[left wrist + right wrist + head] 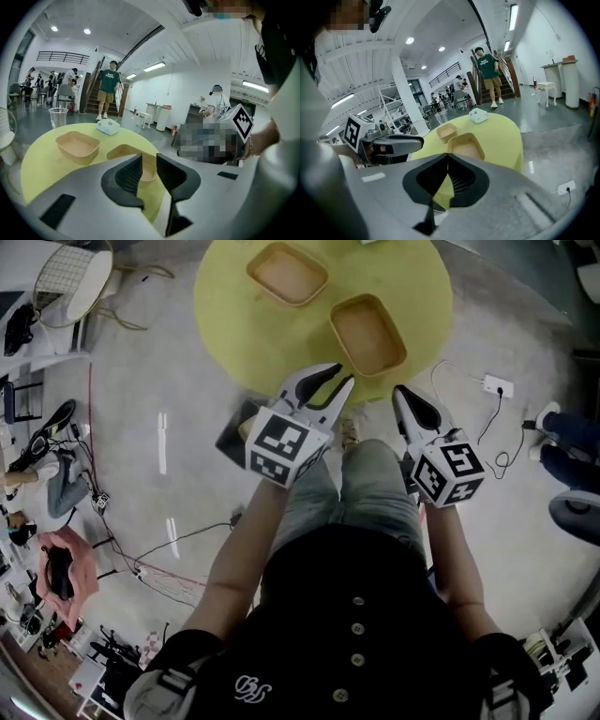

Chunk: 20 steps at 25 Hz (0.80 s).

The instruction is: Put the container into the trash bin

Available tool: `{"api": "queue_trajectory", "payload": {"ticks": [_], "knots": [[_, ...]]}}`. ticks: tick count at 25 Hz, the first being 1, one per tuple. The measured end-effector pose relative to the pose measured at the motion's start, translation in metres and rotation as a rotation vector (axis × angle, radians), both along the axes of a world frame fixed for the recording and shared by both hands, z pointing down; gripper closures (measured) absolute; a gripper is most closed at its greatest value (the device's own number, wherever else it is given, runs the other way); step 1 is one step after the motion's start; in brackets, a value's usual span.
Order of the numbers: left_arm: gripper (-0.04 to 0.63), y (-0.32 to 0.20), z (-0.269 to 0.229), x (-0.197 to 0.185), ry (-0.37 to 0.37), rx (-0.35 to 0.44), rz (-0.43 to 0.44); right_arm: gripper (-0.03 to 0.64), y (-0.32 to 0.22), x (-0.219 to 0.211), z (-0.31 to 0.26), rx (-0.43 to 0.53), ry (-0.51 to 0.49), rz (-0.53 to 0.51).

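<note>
My left fingers (130, 174) stand released and empty, my right fingers (461, 179) clenched on nothing, and the nearer shallow tan rectangular container (367, 334), upper centre on the round yellow counter (422, 296), looks light, thin-walled and crushable, so I'd pinch its near rim gently.

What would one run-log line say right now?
left hand-held gripper open, empty | right hand-held gripper shut, empty | two containers on yellow table

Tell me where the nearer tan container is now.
In the head view, the nearer container sits on the yellow table by its near edge, just ahead of the left gripper and right gripper; the other container lies beyond it, to the left.
</note>
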<state>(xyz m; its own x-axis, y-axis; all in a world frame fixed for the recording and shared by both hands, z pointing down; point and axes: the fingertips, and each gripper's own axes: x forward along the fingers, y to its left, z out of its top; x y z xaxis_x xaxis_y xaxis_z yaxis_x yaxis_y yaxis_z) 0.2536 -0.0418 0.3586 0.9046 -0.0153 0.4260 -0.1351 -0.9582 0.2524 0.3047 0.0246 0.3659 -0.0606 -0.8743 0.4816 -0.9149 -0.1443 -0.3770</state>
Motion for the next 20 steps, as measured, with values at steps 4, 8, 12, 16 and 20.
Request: {"api": "queue_trajectory", "payload": {"ticks": [4, 8, 12, 16, 20], "knots": [[0.485, 0.010, 0.006, 0.030, -0.040, 0.024, 0.077, 0.612, 0.004, 0.023, 0.006, -0.003, -0.021, 0.034], [0.475, 0.025, 0.016, 0.049, -0.101, 0.070, 0.165, 0.611, 0.009, 0.039, 0.010, -0.003, -0.039, 0.062], [0.449, 0.035, 0.031, 0.063, -0.192, 0.160, 0.263, 0.612, 0.015, 0.051, 0.016, -0.008, -0.057, 0.080], [0.445, 0.040, 0.046, 0.072, -0.269, 0.219, 0.330, 0.612, 0.022, 0.061, 0.023, -0.014, -0.077, 0.097], [0.446, 0.039, 0.058, 0.077, -0.342, 0.221, 0.337, 0.612, 0.026, 0.068, 0.029, -0.024, -0.092, 0.098]]}}
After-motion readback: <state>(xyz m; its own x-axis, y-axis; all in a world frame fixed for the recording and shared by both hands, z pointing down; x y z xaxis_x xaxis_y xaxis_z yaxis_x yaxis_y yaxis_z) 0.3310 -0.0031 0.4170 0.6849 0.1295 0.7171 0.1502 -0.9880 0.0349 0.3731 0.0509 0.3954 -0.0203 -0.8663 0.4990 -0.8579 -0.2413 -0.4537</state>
